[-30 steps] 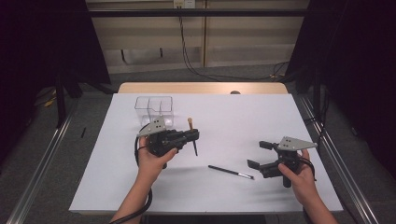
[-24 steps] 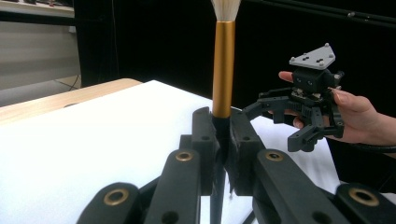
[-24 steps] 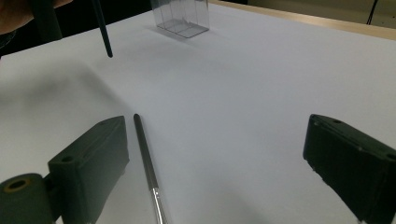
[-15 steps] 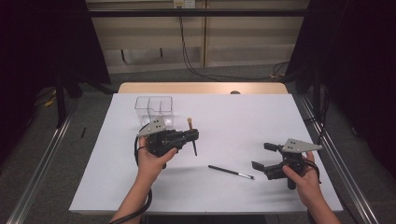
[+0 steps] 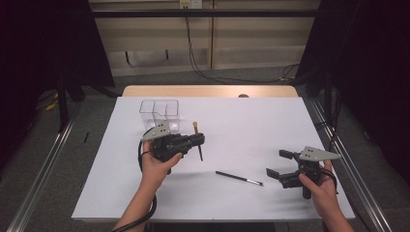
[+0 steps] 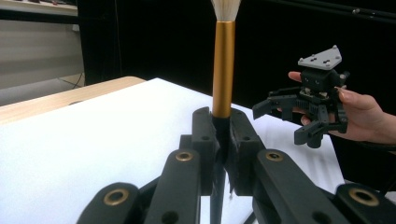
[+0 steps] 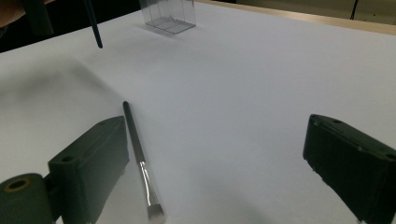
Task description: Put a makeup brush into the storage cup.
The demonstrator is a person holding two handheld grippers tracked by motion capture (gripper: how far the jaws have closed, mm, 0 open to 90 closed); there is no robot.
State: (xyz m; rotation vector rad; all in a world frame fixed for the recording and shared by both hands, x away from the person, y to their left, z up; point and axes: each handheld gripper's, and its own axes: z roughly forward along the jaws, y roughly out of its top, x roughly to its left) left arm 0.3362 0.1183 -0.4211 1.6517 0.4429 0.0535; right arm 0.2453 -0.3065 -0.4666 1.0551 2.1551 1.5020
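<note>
Right gripper (image 5: 276, 164) lowered toward thin brush (image 5: 239, 178) on table (image 5: 251, 121), jaws spread wide. Gold-ferruled brush (image 5: 197, 139) kept clamped upright in left gripper (image 5: 199, 140).

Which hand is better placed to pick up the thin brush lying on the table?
Right. The right gripper is open beside the thin brush, while the left gripper already clamps the gold-handled brush.

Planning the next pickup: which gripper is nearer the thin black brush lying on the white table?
Right. The right gripper hovers open just beside the thin black brush; the left gripper is farther away.
</note>
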